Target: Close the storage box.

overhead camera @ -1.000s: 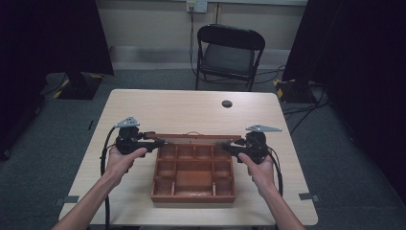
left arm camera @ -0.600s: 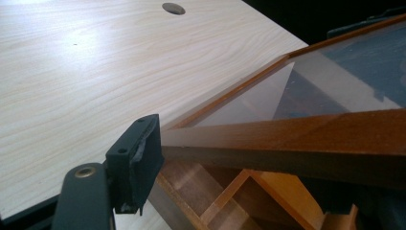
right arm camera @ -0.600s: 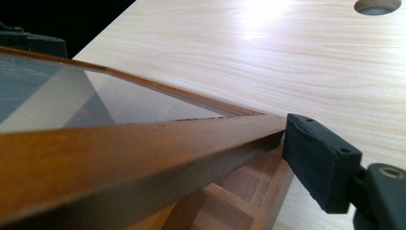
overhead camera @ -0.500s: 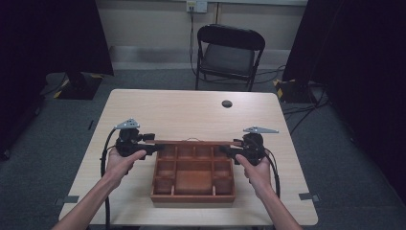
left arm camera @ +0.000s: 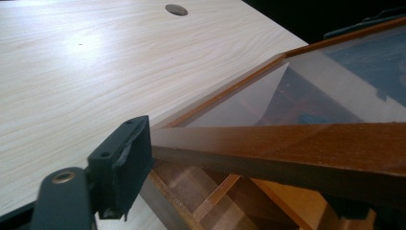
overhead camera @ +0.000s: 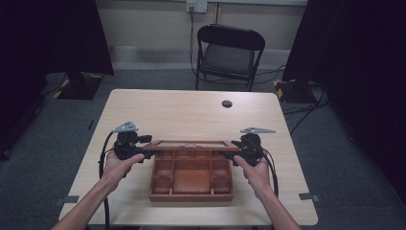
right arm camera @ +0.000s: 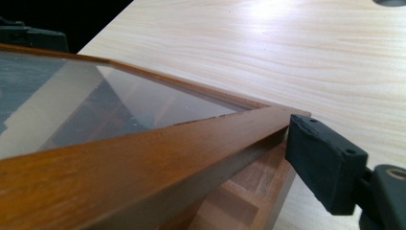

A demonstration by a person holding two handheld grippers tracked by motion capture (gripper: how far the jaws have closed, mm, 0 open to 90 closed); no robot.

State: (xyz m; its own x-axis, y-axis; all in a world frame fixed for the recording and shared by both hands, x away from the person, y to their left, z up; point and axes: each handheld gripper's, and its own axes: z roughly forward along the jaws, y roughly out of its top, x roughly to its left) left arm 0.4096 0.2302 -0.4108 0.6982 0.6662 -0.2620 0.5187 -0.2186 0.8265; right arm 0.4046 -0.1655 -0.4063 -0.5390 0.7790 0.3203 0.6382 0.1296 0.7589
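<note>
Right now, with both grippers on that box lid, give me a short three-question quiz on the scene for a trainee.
1. True or false: the glass lid lies flat and shut on the box.
2. Which gripper holds the lid's left end? A. left gripper B. right gripper
3. Fill in: the dark round hole sits in the ___ beyond the box.

Key
1. False; it is raised above the compartments, its frame held at both ends.
2. A
3. table
</note>
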